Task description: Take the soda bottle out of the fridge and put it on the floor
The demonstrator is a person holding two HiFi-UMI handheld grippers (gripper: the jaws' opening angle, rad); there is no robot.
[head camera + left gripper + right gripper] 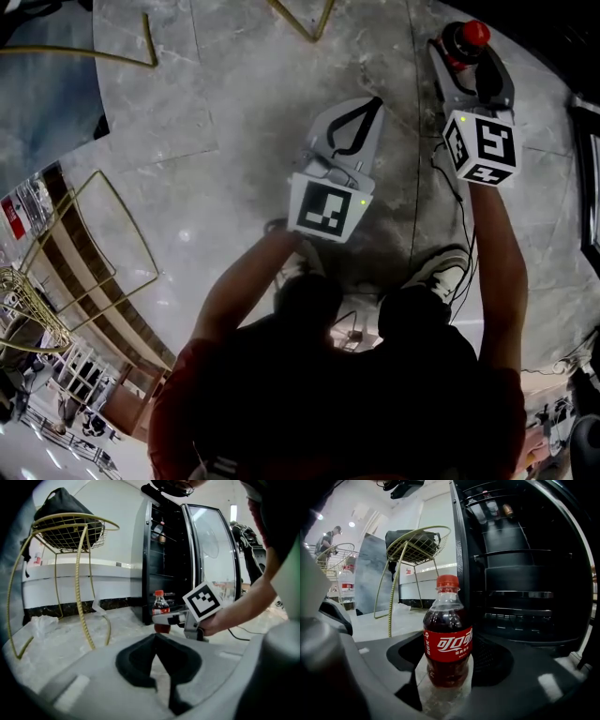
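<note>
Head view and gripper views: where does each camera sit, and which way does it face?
Head view: on the person's head, looking down at the floor; shows both arms, shoes, left gripper, right gripper.
Left gripper view: on the left gripper, looking along its shut jaws at the open fridge; the right hand shows.
Right gripper view: on the right gripper, facing the fridge past the soda bottle in its jaws.
Shared: both gripper views show fridge and soda bottle.
</note>
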